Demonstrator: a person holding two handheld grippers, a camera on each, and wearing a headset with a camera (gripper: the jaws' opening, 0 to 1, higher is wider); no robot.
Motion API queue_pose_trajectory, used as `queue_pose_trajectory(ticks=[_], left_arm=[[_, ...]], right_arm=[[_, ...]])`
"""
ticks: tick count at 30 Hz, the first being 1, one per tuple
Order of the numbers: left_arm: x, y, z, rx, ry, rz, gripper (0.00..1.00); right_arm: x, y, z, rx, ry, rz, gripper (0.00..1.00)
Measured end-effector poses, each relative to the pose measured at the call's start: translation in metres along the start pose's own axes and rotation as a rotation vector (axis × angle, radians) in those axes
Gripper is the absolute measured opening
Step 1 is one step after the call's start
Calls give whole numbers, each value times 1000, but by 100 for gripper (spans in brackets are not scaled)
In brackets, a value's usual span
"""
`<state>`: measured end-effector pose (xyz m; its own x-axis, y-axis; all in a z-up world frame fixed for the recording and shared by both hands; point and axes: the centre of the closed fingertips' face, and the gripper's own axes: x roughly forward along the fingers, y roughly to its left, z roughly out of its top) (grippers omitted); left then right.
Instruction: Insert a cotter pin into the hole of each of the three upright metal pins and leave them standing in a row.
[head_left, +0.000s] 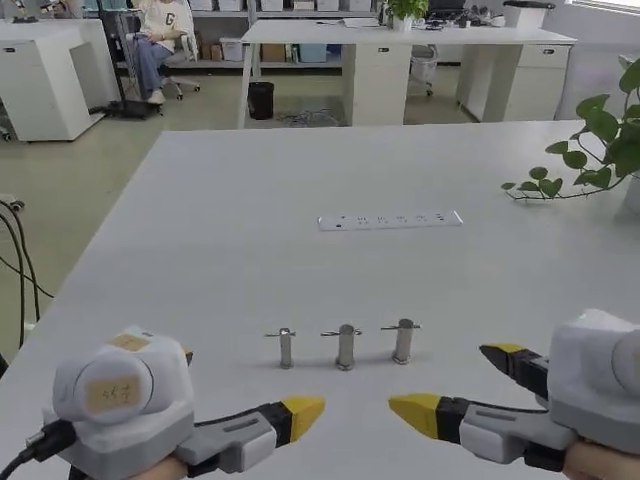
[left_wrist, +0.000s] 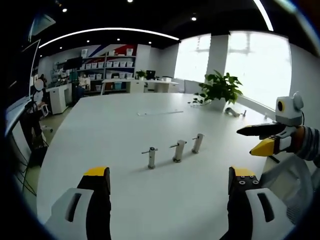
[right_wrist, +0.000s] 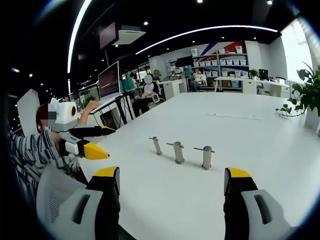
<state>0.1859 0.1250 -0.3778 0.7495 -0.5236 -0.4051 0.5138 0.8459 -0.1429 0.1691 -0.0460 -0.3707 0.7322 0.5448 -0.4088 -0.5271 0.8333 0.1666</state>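
Observation:
Three upright metal pins stand in a row on the white table: the left pin (head_left: 286, 347), the middle pin (head_left: 346, 346) and the right pin (head_left: 403, 340). Each has a thin cotter pin crosswise through its top. The same row appears in the left gripper view (left_wrist: 178, 151) and in the right gripper view (right_wrist: 178, 152). My left gripper (head_left: 245, 385) hovers open and empty near the table's front edge, left of the row (left_wrist: 170, 180). To the row's right, my right gripper (head_left: 460, 382) is also open with nothing between its jaws (right_wrist: 172, 177). Both sit short of the pins.
A white power strip (head_left: 390, 220) lies mid-table beyond the pins. A potted plant (head_left: 600, 150) leans in at the right edge. Cables (head_left: 15, 260) hang off the left side. Other desks and a seated person (head_left: 160, 40) are far behind.

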Motion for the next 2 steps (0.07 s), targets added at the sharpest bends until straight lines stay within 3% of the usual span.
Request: queue_pose_trajectory(ticks=[2], left_arm=[[0,0,0,-3,-7,0,97]], right_arm=[[2,1,-1,4,1,-2,84]])
